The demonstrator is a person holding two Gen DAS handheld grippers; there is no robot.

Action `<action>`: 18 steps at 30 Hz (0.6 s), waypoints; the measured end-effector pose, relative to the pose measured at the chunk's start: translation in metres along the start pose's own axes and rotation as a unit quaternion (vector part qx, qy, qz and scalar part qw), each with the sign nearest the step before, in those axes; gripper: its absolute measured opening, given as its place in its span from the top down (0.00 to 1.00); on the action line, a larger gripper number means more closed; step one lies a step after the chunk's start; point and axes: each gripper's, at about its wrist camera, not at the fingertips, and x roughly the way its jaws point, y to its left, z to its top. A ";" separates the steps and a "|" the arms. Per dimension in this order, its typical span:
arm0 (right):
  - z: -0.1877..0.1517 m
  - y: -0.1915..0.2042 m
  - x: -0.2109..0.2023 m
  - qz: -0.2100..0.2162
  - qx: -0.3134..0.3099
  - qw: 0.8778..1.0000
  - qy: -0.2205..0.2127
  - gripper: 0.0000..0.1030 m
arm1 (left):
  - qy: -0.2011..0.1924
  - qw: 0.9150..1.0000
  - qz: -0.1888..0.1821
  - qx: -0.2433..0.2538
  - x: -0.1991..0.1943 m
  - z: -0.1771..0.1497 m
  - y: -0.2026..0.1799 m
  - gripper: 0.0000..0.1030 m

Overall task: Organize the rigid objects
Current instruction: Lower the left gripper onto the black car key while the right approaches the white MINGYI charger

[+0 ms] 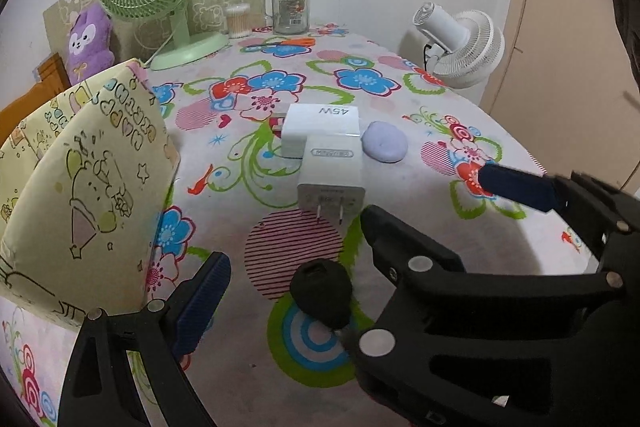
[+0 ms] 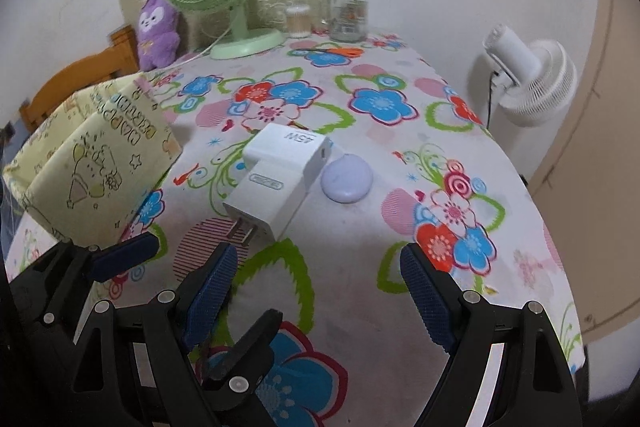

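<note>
Here, from the left wrist, we see the left gripper [image 1: 360,215] with jaws apart and empty; a black adapter [image 1: 321,294] lies between them, the white charger [image 1: 331,173] just ahead, prongs toward us, long axis running away. The right gripper's finger crosses the right side and hides some cloth. From the right wrist, the right gripper [image 2: 316,279] is spread and empty (the left is nearer); the charger [image 2: 267,203] lies ahead-left, touching a second charger [image 2: 289,149], the lilac puck [image 2: 347,178] beside. The fabric box [image 2: 92,175] waits left, its inside unseen.
</note>
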 end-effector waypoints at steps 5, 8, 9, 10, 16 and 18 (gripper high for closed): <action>0.006 0.012 0.010 -0.021 -0.042 0.999 -0.008 0.17 | 0.008 0.999 0.034 -0.016 0.004 -0.002 0.008 0.06; 0.009 0.013 0.018 0.002 -0.040 0.999 -0.005 0.17 | 0.024 0.999 0.022 -0.028 0.007 0.000 0.013 0.06; 0.010 0.014 0.019 0.009 -0.038 0.999 -0.005 0.17 | 0.026 0.999 0.020 -0.032 0.007 0.000 0.014 0.07; 0.011 0.014 0.021 0.017 -0.037 0.999 -0.005 0.17 | 0.027 0.999 0.021 -0.036 0.007 -0.001 0.015 0.07; 0.017 0.018 0.028 0.030 -0.062 0.998 -0.014 0.17 | 0.019 0.997 0.049 -0.055 0.007 -0.008 0.018 0.06; 0.019 0.020 0.031 0.030 -0.073 0.997 -0.014 0.17 | 0.021 0.996 0.056 -0.061 0.007 -0.009 0.021 0.04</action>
